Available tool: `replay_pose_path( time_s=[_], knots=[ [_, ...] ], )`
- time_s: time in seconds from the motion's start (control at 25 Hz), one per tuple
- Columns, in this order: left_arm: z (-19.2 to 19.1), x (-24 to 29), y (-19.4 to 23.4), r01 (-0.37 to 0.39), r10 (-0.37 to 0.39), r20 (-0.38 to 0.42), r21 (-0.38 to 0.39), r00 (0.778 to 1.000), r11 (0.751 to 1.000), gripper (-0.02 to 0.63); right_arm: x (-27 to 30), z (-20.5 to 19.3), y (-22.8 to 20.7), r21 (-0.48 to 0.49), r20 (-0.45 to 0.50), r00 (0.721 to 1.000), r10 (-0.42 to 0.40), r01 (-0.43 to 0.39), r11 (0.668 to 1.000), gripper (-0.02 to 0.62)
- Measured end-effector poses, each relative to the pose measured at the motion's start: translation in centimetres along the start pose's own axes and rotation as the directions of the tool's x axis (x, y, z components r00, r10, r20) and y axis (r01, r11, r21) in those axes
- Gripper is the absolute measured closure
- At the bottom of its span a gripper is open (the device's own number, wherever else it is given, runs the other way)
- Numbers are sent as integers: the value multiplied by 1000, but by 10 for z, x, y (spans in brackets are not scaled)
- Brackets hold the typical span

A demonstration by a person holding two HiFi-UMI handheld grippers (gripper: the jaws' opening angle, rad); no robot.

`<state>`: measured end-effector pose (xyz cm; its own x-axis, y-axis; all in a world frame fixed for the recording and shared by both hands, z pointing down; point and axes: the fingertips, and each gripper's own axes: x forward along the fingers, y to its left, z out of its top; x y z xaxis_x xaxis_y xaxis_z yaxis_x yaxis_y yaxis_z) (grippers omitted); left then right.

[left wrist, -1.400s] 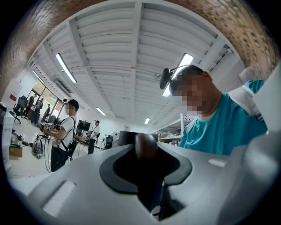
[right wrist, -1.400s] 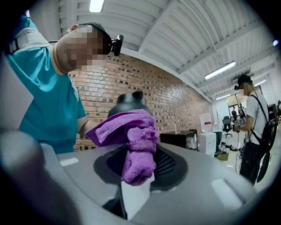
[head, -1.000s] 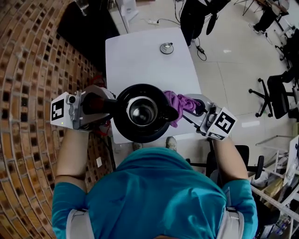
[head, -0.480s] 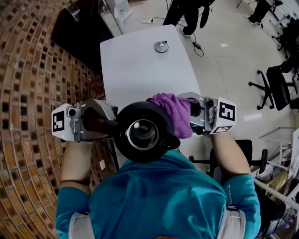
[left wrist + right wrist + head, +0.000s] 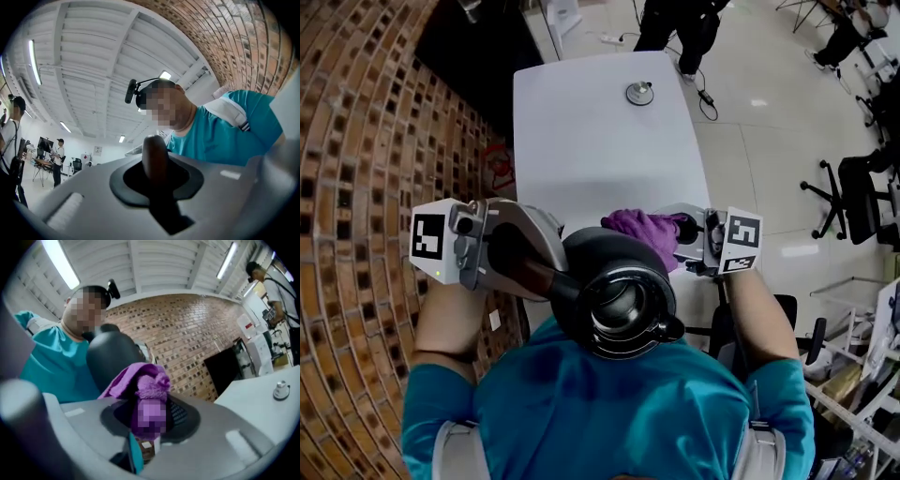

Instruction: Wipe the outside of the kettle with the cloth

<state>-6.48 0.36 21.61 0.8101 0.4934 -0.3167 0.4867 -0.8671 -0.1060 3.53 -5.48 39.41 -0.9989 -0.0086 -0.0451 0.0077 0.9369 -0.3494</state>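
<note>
1. Head view: one black kettle [image 5: 619,300] is up in the air by the near edge of one white table [image 5: 600,150]. The left gripper [image 5: 546,267] is clamped on its handle [image 5: 516,258]. The right gripper [image 5: 677,232] presses one purple cloth [image 5: 639,228] on the kettle's far side. One small round thing [image 5: 638,93], maybe a lid, sits far up the table.
2. Left gripper view: the handle fills the jaws; two people [image 5: 58,157] stand far off.
3. Right gripper view: the bunched cloth, pinched in the jaws, hides part of the kettle.

shirt [image 5: 609,394]: mine is teal, short-sleeved
shoulder straps [image 5: 455,448]: pale grey
left gripper [image 5: 548,269]: my grey shell, black-and-white marker cube
right gripper [image 5: 680,234]: same grey, marker cube
</note>
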Motion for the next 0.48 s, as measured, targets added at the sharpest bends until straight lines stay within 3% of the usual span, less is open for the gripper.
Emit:
replay_pose_path(
  time_s=[0.12, 0.24, 0.36, 0.48],
  knots=[
    [-7, 5, -1, 24, -23, -51, 16, 998, 1000, 531, -16, 59, 4, 10, 151, 984, 91, -93, 996, 488],
    [-14, 12, -3, 56, -54, -89, 18, 995, 998, 531, -14, 105, 21, 18, 223, 944, 245, -255, 967, 488],
    [-20, 19, -2, 80, -78, -109, 14, 991, 997, 531, 7, 103, 31, 38, 138, 927, 348, -356, 934, 488],
    [-22, 22, -5, 98, -97, -112, 6, 989, 995, 531, 22, 76, 20, 119, 62, 933, 355, -360, 926, 489]
  ],
)
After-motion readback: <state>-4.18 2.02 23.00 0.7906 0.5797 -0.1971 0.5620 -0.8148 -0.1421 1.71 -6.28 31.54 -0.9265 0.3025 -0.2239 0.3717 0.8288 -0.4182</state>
